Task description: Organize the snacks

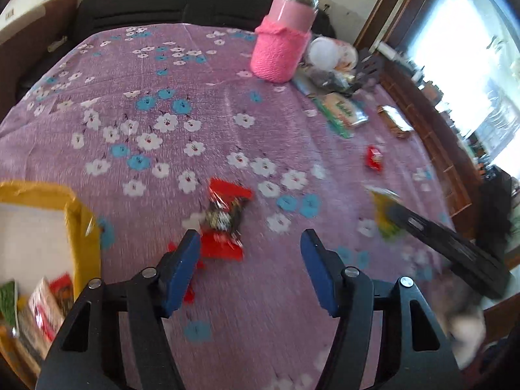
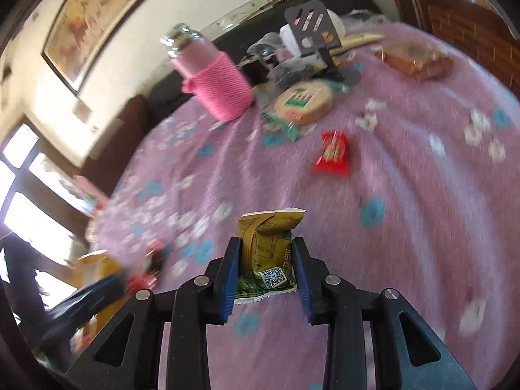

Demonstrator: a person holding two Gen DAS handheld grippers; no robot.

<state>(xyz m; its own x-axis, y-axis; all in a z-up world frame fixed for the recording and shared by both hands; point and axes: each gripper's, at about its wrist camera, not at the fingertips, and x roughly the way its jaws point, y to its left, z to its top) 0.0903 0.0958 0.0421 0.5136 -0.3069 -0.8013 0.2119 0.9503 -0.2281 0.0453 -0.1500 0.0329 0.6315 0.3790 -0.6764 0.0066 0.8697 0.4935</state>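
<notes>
Left wrist view. The left gripper (image 1: pixel 250 243) hangs over a purple flowered tablecloth (image 1: pixel 162 97) with its blue-padded jaws parted and nothing between them. A red-and-black snack packet (image 1: pixel 224 224) lies on the cloth just ahead of the left pad (image 1: pixel 183 266), partly hidden behind it; whether the two touch cannot be told because of blur. At the left edge stands a yellow box (image 1: pixel 81 227) holding several snack packets (image 1: pixel 45 308). A small red packet (image 1: pixel 373 158) lies alone toward the right. Beyond it lie a green-edged round cracker pack (image 1: pixel 344 113) and a brown wrapped bar (image 1: pixel 395 122). A bottle in a pink knitted sleeve (image 1: pixel 282 45) stands upright at the far side. The right gripper (image 1: pixel 455 253) enters from the right, with a yellow-green wrapper (image 1: pixel 383 208) at its tip.

Right wrist view. The right gripper (image 2: pixel 266 273) is clenched on a yellow-green snack packet (image 2: pixel 268 253); both blue pads press its sides, and the packet stands upright above the tablecloth (image 2: pixel 406 211). The small red packet (image 2: pixel 333 154) lies ahead on the cloth, well apart. Farther off lie the round cracker pack (image 2: pixel 302 100) and the brown bar (image 2: pixel 416 58). The pink-sleeved bottle (image 2: pixel 214 81) stands just left of the cracker pack. A dark metal stand (image 2: pixel 312 26) sits behind it. The left gripper (image 2: pixel 97 292) appears blurred at lower left, beside the yellow box (image 2: pixel 104 266).
</notes>
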